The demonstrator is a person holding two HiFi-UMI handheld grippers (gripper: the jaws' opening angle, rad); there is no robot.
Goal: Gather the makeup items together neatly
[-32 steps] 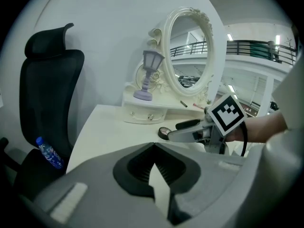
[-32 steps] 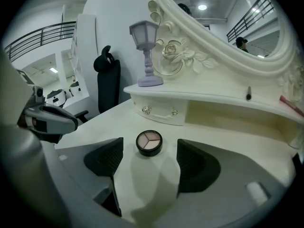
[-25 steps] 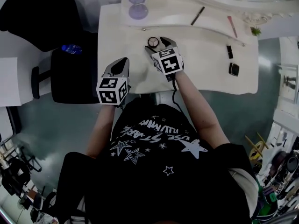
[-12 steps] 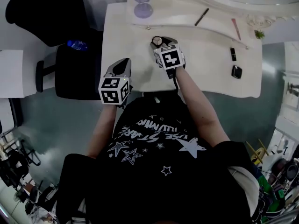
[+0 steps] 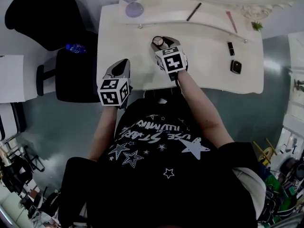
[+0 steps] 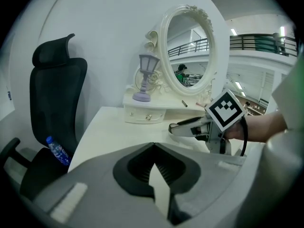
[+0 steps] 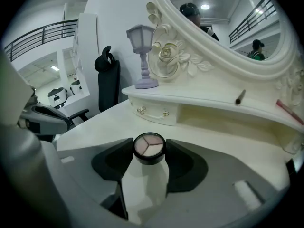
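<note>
Only the right gripper view shows three shades in the one round compact (image 7: pixel 149 146), pinched by the right gripper (image 7: pixel 149 152) at 12 o'clock. The left gripper (image 6: pixel 153 145) jaws meet, empty. Toward 2 o'clock lie four items: dark pencil (image 5: pixel 194 12), pink pencil (image 5: pixel 230 21), lipstick (image 5: pixel 231 48), black case (image 5: pixel 236 66).

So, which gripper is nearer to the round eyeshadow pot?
Right. The right gripper holds the eyeshadow pot between its jaws; the left gripper is shut, near the table's front edge, apart from the pot.

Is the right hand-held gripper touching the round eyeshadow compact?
Touching. The right gripper view shows the right hand-held gripper pinching the eyeshadow compact, no gap either side.
</note>
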